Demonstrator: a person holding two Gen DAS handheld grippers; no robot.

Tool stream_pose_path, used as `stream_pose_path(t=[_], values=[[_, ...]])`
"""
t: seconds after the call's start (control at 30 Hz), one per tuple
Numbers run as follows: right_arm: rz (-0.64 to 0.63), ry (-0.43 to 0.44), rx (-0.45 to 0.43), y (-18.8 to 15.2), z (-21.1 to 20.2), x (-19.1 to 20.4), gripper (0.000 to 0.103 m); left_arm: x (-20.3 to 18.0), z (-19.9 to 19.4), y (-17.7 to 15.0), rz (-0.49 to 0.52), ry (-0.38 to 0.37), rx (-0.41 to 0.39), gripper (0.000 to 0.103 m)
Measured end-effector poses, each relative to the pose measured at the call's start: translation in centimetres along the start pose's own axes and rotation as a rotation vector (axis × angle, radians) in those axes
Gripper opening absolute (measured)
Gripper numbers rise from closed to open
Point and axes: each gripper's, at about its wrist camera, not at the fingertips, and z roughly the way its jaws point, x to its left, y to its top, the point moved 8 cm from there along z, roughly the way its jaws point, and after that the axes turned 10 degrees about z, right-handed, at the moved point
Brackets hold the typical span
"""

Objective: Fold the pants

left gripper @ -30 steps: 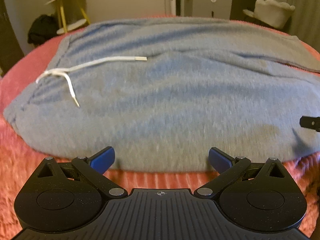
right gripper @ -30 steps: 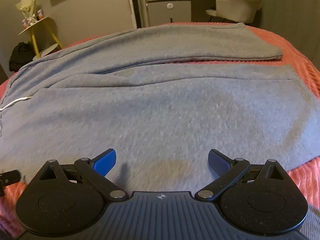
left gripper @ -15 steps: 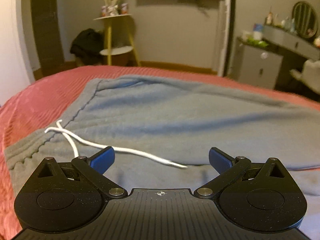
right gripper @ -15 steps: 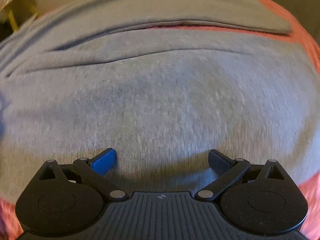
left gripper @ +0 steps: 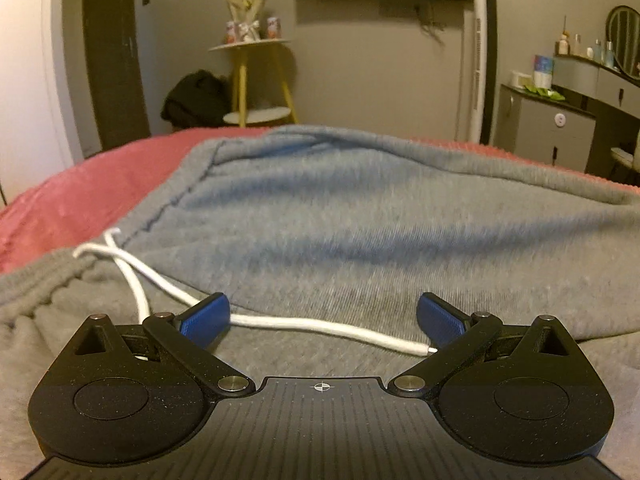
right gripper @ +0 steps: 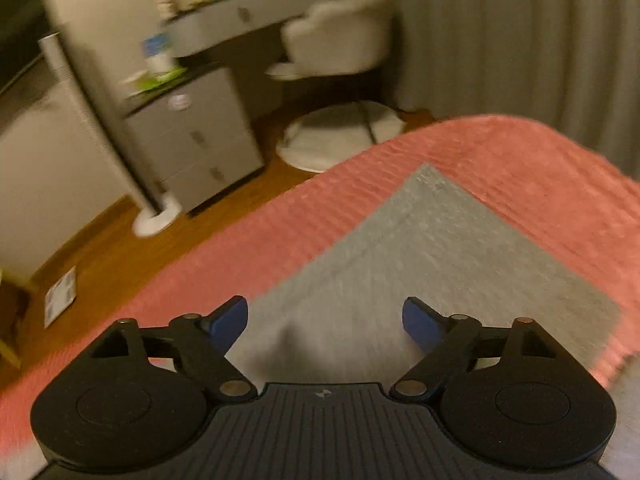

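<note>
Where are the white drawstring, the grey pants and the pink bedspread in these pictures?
white drawstring (left gripper: 320, 326), left wrist view, its middle stretch.
grey pants (left gripper: 360, 232), left wrist view, the seat fabric.
pink bedspread (right gripper: 520, 160), right wrist view, bare part beyond the pant leg.

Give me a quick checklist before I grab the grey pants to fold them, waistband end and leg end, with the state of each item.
1. Left gripper over the waistband end of the pants: ok.
2. Left jaws wide, nothing pinched: ok.
3. Drawstring clear of the left jaws: not ok, it lies between them.
4. Right gripper over the leg hem: ok.
5. Right jaws closing, pads not yet pressing cloth: ok.
6. Legs stacked evenly: cannot tell.
</note>
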Motion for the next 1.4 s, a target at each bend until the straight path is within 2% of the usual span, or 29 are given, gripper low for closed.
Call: stream_pose_path(t=[0.17,0.27,0.33,0.37,0.4,0.43,0.47,0.5,0.63,0.77,0.83,0.93,1.0,1.1,1.17,1.23,1.3,1.33,1.4], values=[[0.171,-0.120,0.050,0.8,6.4,-1.2,0.074,-0.6,0.9,-0.5,0.019,0.015,-0.014,0.103],[0.191,-0.147,0.014,0.7,7.8,-1.5,0.073,-0.6,1.3,-0.6,0.016,0.009,-0.015,0.103],[0.141,-0.186,-0.011,0.5,8.0,-1.4,0.060,-0.4,1.4,-0.6,0.002,-0.003,-0.012,0.103],[0.113,-0.222,-0.022,0.4,8.0,-1.5,0.045,-0.3,1.3,-0.6,-0.003,-0.008,-0.010,0.103],[0.097,-0.240,-0.033,0.5,8.0,-1.6,0.037,-0.2,1.4,-0.6,-0.007,-0.013,-0.008,0.103],[0.093,-0.235,-0.036,0.6,8.2,-1.5,0.033,-0.2,1.4,-0.6,-0.011,-0.019,-0.007,0.103],[0.087,-0.223,-0.044,0.7,7.7,-1.7,0.014,-0.1,1.4,-0.6,-0.015,-0.026,-0.006,0.103],[0.086,-0.208,-0.051,0.7,7.0,-1.8,0.006,0.0,1.4,-0.6,-0.019,-0.034,-0.006,0.103],[0.112,-0.065,-0.127,0.6,0.6,-3.1,0.006,0.4,1.3,-0.5,-0.032,-0.074,-0.002,0.103],[0.189,0.067,-0.196,-1.8,-8.5,-9.1,0.006,1.2,0.5,0.1,-0.087,-0.114,-0.017,0.103],[0.186,0.073,-0.208,-4.4,-12.7,-13.0,0.006,1.9,-0.5,0.8,-0.158,-0.174,-0.050,0.103],[0.161,0.023,-0.228,-8.6,-16.5,-18.7,0.006,3.0,-2.0,2.3,-0.250,-0.269,-0.100,0.103],[0.204,0.002,-0.163,-11.0,-15.9,-22.5,0.006,3.8,-2.8,3.5,-0.290,-0.320,-0.131,0.103],[0.298,0.048,-0.064,-13.6,-14.4,-25.4,0.008,5.0,-2.2,5.1,-0.384,-0.418,-0.109,0.103],[0.325,0.068,-0.045,-14.3,-13.8,-26.0,0.011,5.7,-0.8,6.2,-0.488,-0.478,-0.060,0.103],[0.373,0.099,-0.037,-14.0,-13.3,-26.3,0.018,5.7,1.4,7.4,-0.537,-0.537,-0.002,0.102],[0.417,0.141,-0.032,-13.5,-12.8,-26.6,0.033,4.7,4.3,8.6,-0.549,-0.579,0.082,0.092],[0.438,0.156,-0.022,-13.4,-12.5,-26.7,0.034,4.3,5.4,9.1,-0.550,-0.577,0.119,0.083],[0.469,0.179,-0.004,-13.3,-12.2,-26.7,0.038,3.4,8.2,10.0,-0.553,-0.570,0.209,0.082]])
